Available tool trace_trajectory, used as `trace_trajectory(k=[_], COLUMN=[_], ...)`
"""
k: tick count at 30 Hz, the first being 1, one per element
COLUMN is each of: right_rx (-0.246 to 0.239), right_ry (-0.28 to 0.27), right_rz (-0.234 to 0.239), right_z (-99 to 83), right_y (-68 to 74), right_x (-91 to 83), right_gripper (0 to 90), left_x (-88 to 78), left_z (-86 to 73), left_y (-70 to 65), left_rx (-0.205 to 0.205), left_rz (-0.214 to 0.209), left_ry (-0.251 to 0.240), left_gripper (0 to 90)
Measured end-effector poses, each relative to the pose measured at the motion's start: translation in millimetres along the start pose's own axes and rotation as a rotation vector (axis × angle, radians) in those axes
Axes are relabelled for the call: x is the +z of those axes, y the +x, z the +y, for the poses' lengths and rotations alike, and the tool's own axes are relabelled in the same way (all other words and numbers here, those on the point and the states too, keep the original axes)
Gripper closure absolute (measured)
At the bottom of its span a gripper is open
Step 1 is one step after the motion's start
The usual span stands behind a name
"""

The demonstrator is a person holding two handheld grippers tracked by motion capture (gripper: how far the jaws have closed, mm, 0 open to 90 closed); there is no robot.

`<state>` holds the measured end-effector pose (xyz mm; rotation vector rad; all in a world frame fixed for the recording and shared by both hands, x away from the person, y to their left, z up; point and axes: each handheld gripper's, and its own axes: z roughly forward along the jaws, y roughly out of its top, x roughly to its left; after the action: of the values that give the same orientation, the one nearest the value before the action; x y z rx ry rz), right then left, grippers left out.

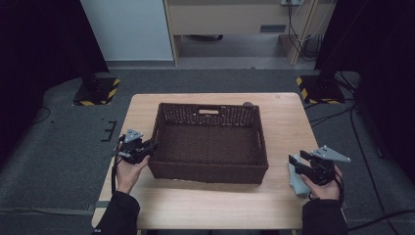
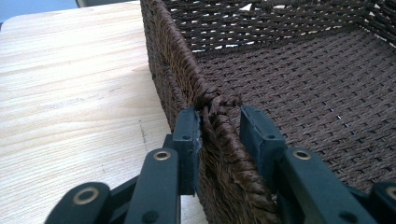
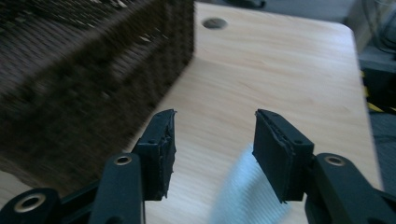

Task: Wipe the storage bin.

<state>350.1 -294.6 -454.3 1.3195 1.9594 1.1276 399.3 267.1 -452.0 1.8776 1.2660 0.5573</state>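
A dark brown woven basket (image 1: 208,171) stands in the middle of the wooden table (image 1: 284,122), nothing inside it. My left gripper (image 1: 149,147) is at the basket's near left corner. In the left gripper view the jaws (image 2: 219,116) straddle the braided rim (image 2: 212,100), one inside and one outside, closed against the side wall (image 2: 173,70). My right gripper (image 1: 297,157) hovers right of the basket with its jaws apart. In the right gripper view those jaws (image 3: 215,121) hold nothing, and a pale blue-white cloth (image 3: 245,191) lies on the table below them; the high view shows the cloth (image 1: 295,182) beside the hand.
A round cable hole (image 3: 215,22) sits in the tabletop beyond the basket's far right corner (image 1: 248,104). The table's right edge (image 1: 313,147) runs close to my right hand. Two stands with yellow-black bases (image 1: 98,90) are on the floor behind.
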Motion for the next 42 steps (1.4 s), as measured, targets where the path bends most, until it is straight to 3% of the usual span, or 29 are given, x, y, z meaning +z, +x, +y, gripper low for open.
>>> trace_trajectory(k=[5,13,18,22,28,34,40,42], right_rx=[-0.001,-0.01,-0.016,-0.041,-0.036,-0.025,-0.043,-0.03], right_ry=[-0.018,-0.029,-0.021,0.004,0.017,0.025,0.044,0.049], right_rz=[0.057,0.107,0.135,0.154,0.182,0.182,0.177,0.187], right_z=[18.6,47.5,56.4,57.9,54.6,52.8,50.5,48.8], right_y=[12.5,25.9,34.4,43.4,46.6,47.6,54.4,55.3], right_x=[8.4,26.2,41.8,55.8,65.7,63.6,54.4,50.7], right_gripper=[53.1,57.6,60.9,62.8,67.6,69.7,68.6,68.0], left_x=[0.2,0.5,0.6,0.7,0.8,-3.5,-15.9,-18.3], left_z=[0.4,0.9,1.6,1.8,1.9,2.3,1.7,-0.6], left_y=[-0.2,-0.7,-0.9,-0.9,-0.4,0.7,-1.1,-0.2], left_rx=[0.001,-0.001,0.0,0.001,-0.005,-0.014,-0.002,-0.015], left_rz=[0.001,0.002,0.004,0.005,-0.002,-0.005,0.022,0.011], left_ry=[0.001,0.002,0.006,0.007,0.0,-0.016,-0.044,-0.044], left_gripper=[67.7,67.8,68.0,68.1,67.5,59.9,60.4,63.0])
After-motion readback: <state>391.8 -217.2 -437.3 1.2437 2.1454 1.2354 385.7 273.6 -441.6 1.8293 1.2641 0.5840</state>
